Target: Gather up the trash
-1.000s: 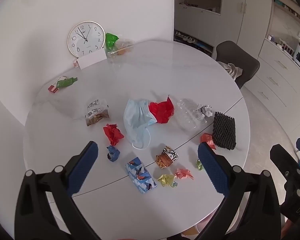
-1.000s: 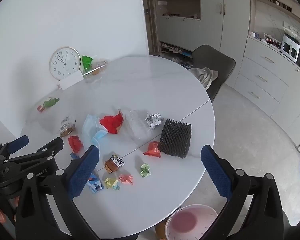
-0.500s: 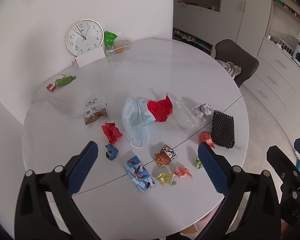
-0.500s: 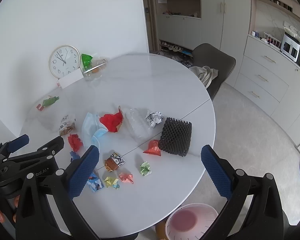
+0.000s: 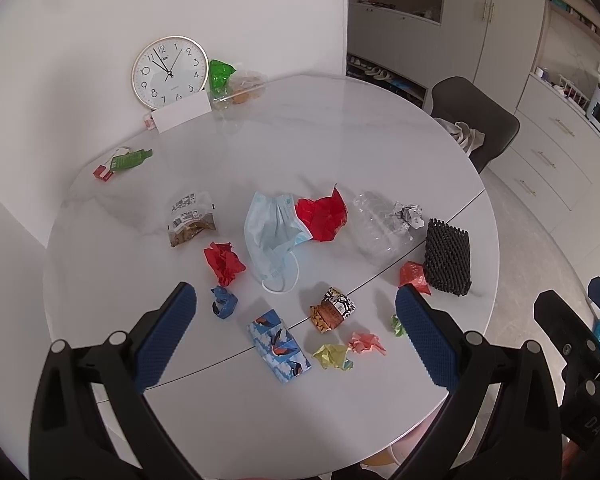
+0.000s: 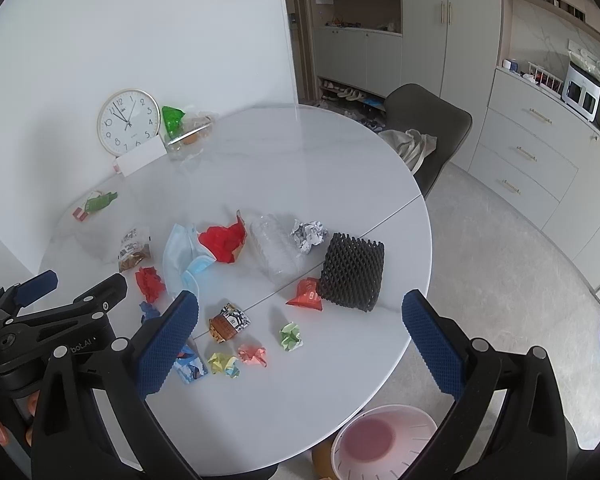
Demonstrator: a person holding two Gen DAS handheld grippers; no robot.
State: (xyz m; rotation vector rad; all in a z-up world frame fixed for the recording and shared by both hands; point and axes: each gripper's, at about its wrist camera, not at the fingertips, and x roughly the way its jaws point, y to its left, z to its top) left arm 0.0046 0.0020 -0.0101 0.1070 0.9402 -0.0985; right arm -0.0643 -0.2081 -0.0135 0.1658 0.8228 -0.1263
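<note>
Trash lies scattered on a round white table point(image 5: 340, 128): a blue face mask point(image 5: 270, 236), red paper point(image 5: 322, 216), a crushed clear bottle point(image 5: 376, 232), black foam netting point(image 5: 447, 257), a snack packet point(image 5: 190, 220), a blue patterned carton point(image 5: 279, 344) and several small crumpled wrappers point(image 5: 332, 356). A pink bin point(image 6: 384, 442) stands on the floor below the table's near edge. My left gripper point(image 5: 296, 336) is open and empty above the near trash. My right gripper point(image 6: 300, 340) is open and empty, to the right of the left one point(image 6: 52, 312).
A clock point(image 5: 169, 70), a white card point(image 5: 183, 114) and green and clear packets point(image 5: 220, 74) stand at the table's far edge by the wall. A green and red packet point(image 5: 122, 162) lies far left. A dark chair point(image 5: 476, 120) stands behind the table. Cabinets point(image 6: 540, 152) line the right.
Both grippers have risen and pulled back slightly, so the table looks a little smaller. Nothing on the table has moved.
</note>
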